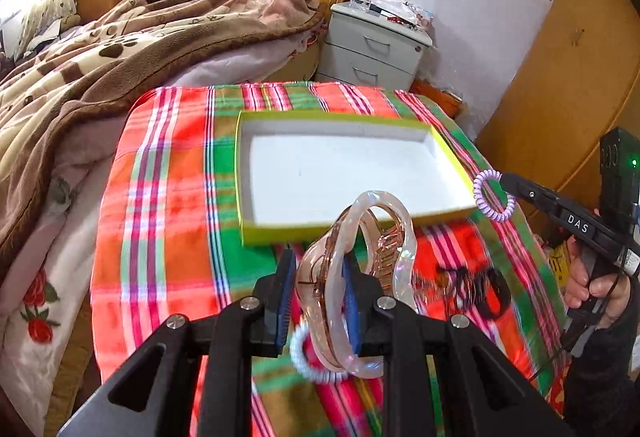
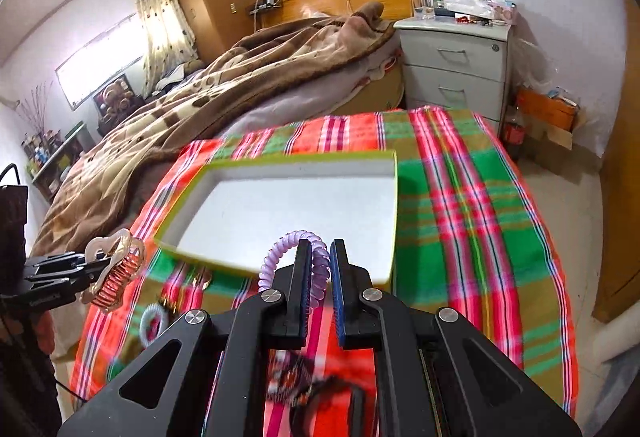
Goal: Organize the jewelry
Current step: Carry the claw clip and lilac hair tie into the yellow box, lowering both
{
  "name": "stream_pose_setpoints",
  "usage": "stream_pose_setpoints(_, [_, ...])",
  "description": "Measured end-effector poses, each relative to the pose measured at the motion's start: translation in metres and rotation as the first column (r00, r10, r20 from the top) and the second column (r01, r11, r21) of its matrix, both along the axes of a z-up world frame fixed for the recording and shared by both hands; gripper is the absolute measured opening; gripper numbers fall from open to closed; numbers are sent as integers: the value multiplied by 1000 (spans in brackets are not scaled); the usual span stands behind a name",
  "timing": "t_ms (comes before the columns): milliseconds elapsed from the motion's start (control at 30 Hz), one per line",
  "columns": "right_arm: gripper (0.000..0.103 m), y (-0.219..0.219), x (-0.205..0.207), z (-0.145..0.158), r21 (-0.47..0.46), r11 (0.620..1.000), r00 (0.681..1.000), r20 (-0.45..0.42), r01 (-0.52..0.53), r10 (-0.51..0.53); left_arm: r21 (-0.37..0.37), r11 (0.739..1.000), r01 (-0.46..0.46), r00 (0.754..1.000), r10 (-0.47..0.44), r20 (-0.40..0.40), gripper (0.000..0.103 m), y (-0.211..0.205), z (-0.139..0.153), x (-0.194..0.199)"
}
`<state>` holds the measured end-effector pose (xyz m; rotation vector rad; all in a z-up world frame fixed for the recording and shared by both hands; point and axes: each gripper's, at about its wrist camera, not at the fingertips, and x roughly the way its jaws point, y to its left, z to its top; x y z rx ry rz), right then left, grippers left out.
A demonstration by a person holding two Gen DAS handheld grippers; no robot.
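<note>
Left gripper (image 1: 318, 301): one, closed on the single translucent pink plastic claw hair clip (image 1: 356, 277), which is held above the table between the blue pads.
Right gripper (image 2: 320, 291): one, jaws narrow and clamped on the single purple spiral hair tie (image 2: 280, 257), which loops up to the left of the fingers.
Box: one shallow white cardboard box with a yellow-green rim (image 1: 256, 233), nothing seen inside, lying on the far middle of the table.
Table: one, covered by a red, green and orange plaid cloth (image 1: 168, 205).
Left on the cloth: one pale blue spiral hair tie (image 2: 154, 321) at the near left; a blurred dark cluster (image 1: 476, 287) at the near right, its count not to be told.
Surroundings: one bed with a brown blanket (image 1: 120, 49) at the left, one grey drawer cabinet (image 1: 376, 49) at the far side.
</note>
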<state>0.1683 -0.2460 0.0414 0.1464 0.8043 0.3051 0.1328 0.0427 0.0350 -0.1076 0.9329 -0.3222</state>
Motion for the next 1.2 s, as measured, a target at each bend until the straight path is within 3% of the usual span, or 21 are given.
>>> stream_pose_setpoints(200, [10,0,33,-5,-9,1000,1000,-12,21,-21,8,1000,8,1000,-8,20,23,-10,2,37])
stream_pose_setpoints(600, [10,1,93,-35,-54,998,996,-82,42,-46,-16,1000,-25,999,24,-34,23,-16,-21,115])
stream_pose_setpoints(700, [10,3,105,-43,-71,997,994,-98,41,-48,26,999,-31,999,32,-32,23,-21,-27,127])
stream_pose_setpoints(1200, [10,11,125,-62,-177,984,991,-120,29,-51,59,998,-38,993,44,-108,24,-28,-55,153])
